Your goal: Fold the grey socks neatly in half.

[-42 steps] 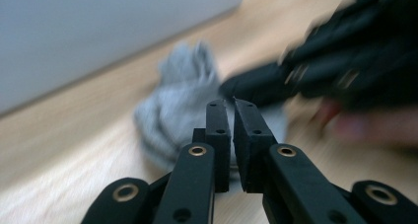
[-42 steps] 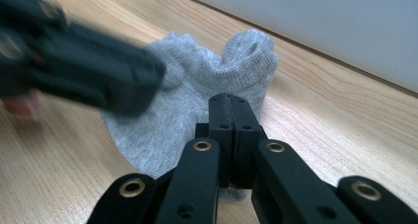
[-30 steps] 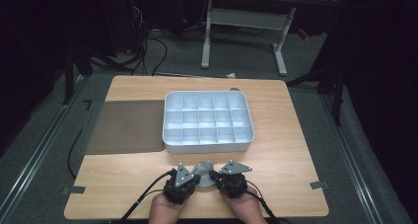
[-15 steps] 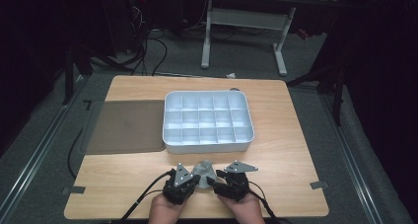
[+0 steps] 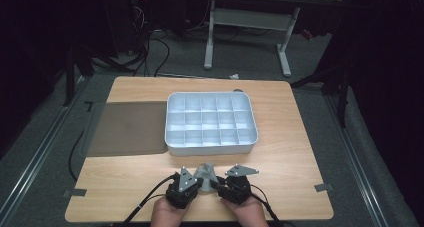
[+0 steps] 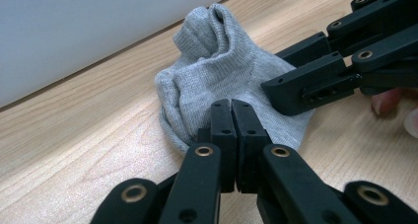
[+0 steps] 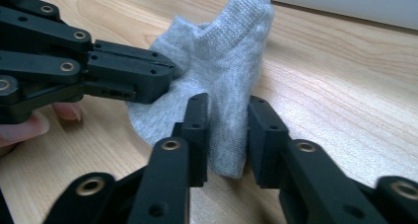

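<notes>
A small grey sock [image 5: 206, 172] stands bunched up on the wooden table [image 5: 290, 162] near the front edge, between both grippers. My left gripper [image 5: 200, 180] is at its left side, jaws pressed together on the sock's [image 6: 222, 71] lower edge [image 6: 231, 108]. From the right, my right gripper [image 5: 216, 183] has a fold of the sock [image 7: 231, 51] pinched between its two jaws [image 7: 226, 108]. The two grippers' tips nearly meet at the fabric. A hand holds each gripper at the bottom of the high view.
A white tray [image 5: 210, 149] divided into several empty compartments sits mid-table just beyond the sock. A dark grey mat [image 5: 127, 129] lies to its left. Cables trail from both grippers over the front edge.
The right gripper has shifted slightly to the right. The sock stands a little higher between the two grippers.
</notes>
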The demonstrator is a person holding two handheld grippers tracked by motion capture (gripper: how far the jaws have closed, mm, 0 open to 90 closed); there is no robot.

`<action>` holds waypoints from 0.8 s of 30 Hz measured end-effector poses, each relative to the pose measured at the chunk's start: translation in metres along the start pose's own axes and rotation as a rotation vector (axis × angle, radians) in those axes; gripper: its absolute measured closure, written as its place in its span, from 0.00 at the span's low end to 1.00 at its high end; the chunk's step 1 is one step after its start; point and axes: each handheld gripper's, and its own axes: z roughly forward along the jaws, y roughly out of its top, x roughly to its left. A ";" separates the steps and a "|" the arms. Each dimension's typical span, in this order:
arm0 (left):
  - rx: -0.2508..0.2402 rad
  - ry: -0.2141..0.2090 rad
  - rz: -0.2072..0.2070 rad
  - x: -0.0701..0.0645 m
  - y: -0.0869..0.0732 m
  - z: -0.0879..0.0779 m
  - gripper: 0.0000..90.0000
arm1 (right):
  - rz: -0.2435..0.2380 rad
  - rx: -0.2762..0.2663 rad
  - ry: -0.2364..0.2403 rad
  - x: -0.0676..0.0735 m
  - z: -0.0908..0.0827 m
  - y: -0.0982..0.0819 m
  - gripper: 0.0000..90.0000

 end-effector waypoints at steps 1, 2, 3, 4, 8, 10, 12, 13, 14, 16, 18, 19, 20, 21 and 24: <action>0.001 0.000 0.001 0.000 0.000 0.000 0.99 | -0.006 0.000 -0.002 0.001 0.000 0.000 0.85; 0.000 0.003 0.001 0.000 0.000 0.000 0.99 | -0.012 -0.004 -0.002 0.001 -0.001 0.000 0.86; -0.004 0.007 -0.005 -0.001 0.000 0.000 0.98 | -0.015 -0.006 -0.005 0.002 -0.001 -0.001 0.87; -0.010 0.005 -0.011 -0.002 0.001 0.000 0.98 | -0.016 -0.007 -0.008 0.002 -0.001 -0.001 0.87; -0.043 0.030 0.011 -0.008 0.010 0.003 0.95 | -0.017 -0.007 -0.005 0.003 -0.002 -0.001 0.88; -0.020 0.046 0.005 -0.007 0.011 0.008 0.96 | -0.019 -0.007 -0.001 0.003 -0.004 -0.002 0.88; -0.006 0.036 -0.007 -0.007 0.010 0.012 0.98 | -0.026 -0.006 0.000 0.004 -0.007 -0.003 0.88; -0.001 0.037 -0.002 -0.009 0.011 0.013 0.99 | -0.027 -0.011 0.001 0.005 -0.010 -0.004 0.88; 0.000 0.036 0.006 -0.011 0.011 0.014 1.00 | -0.030 -0.016 0.004 0.006 -0.013 -0.004 0.89; 0.003 0.029 0.016 -0.013 0.011 0.016 1.00 | -0.047 -0.022 -0.003 0.007 -0.018 -0.006 0.89; 0.007 0.015 0.004 -0.013 0.012 0.017 1.00 | -0.052 -0.033 0.001 0.008 -0.022 -0.007 0.89; 0.008 0.008 0.003 -0.013 0.012 0.017 1.00 | -0.063 -0.036 0.001 0.009 -0.024 -0.006 0.89; 0.008 0.008 0.002 -0.014 0.012 0.017 1.00 | -0.080 -0.043 -0.001 0.011 -0.025 -0.006 0.89; 0.009 0.007 0.003 -0.014 0.012 0.017 1.00 | -0.084 -0.047 0.000 0.013 -0.025 -0.006 0.89; 0.008 -0.003 -0.011 -0.012 0.012 0.018 1.00 | -0.108 -0.044 -0.005 0.017 -0.024 -0.006 0.87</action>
